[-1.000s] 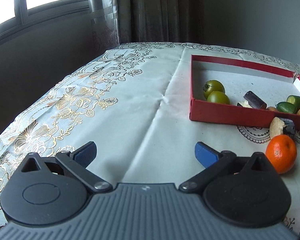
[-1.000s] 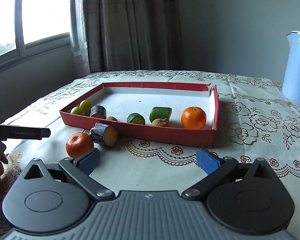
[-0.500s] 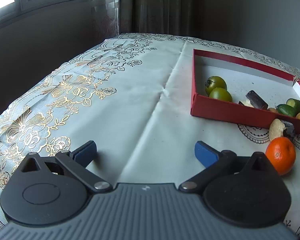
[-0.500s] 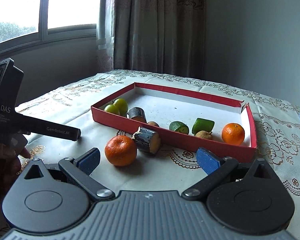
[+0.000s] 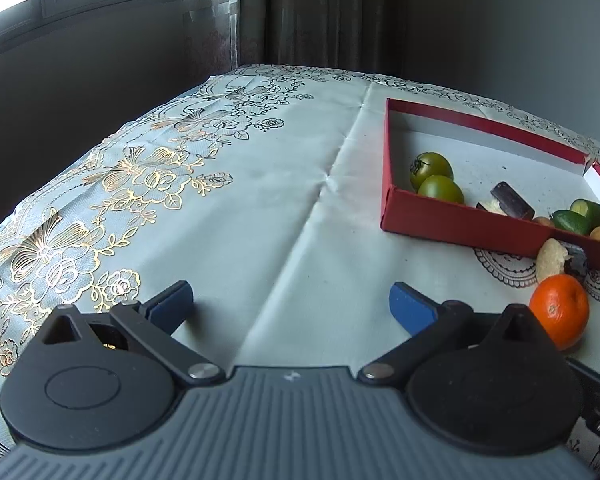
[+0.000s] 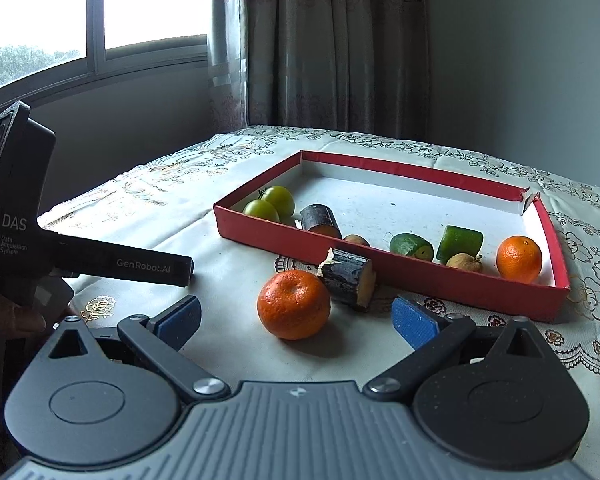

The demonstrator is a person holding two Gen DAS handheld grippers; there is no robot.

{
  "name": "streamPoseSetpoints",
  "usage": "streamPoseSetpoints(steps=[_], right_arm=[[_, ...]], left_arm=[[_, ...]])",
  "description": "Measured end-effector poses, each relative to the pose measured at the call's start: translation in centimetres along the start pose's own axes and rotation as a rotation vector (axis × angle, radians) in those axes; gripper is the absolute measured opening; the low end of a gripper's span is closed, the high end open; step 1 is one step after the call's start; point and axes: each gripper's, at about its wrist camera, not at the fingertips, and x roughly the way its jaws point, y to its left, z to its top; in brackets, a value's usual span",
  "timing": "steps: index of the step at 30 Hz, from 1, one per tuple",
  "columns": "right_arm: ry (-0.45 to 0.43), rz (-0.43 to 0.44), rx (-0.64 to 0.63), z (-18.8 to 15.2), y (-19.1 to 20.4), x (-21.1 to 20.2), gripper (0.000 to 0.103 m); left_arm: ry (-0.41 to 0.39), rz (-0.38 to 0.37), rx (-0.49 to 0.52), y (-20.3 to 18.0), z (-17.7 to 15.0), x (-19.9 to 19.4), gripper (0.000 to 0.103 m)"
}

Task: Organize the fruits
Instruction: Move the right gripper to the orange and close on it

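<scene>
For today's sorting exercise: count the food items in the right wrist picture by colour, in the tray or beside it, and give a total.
Orange: 2
Green: 4
Dark: 2
Brownish: 2
Total: 10

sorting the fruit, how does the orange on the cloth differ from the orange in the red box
The orange on the cloth lies outside the red box, touching a dark cane piece; the orange in the red box sits in its right corner. The first lies between the open right hand-held gripper fingers; the second lies beyond them. Both are round, bright orange and unpeeled.
</scene>
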Motion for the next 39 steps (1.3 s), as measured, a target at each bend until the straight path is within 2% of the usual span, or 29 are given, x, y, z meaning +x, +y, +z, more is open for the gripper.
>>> streamPoseSetpoints(steps=[2,4,5,12,16,33,39], right_arm=[[0.006,0.007,0.001,0.1,0.2,0.3,0.098],[0.014,0.017,0.006,0.1,0.3,0.6,0.084],[0.022,0.020,0.008,0.1,0.3,0.9,0.081],[0.029,0.008,0.009,0.3,0.4,1.3,0.079],[0.054,0.006,0.003,0.4,0.6,2.0,0.062],[0.104,-0.014,0.046,0.7,0.2,3.6,0.054],[0.100,-0.031,0.040,0.7,0.2,3.5,0.044]], left_arm=[[0.000,0.000,0.000,0.0,0.0,0.0,0.103],[0.000,-0.001,0.000,0.0,0.0,0.0,0.103],[0.000,0.000,0.000,0.0,0.0,0.0,0.103],[-0.001,-0.001,-0.001,0.0,0.0,0.0,0.103],[-0.001,-0.001,0.000,0.0,0.0,0.0,0.103],[-0.002,0.002,-0.001,0.0,0.0,-0.1,0.103],[-0.004,0.007,0.000,-0.1,-0.1,-0.3,0.103]])
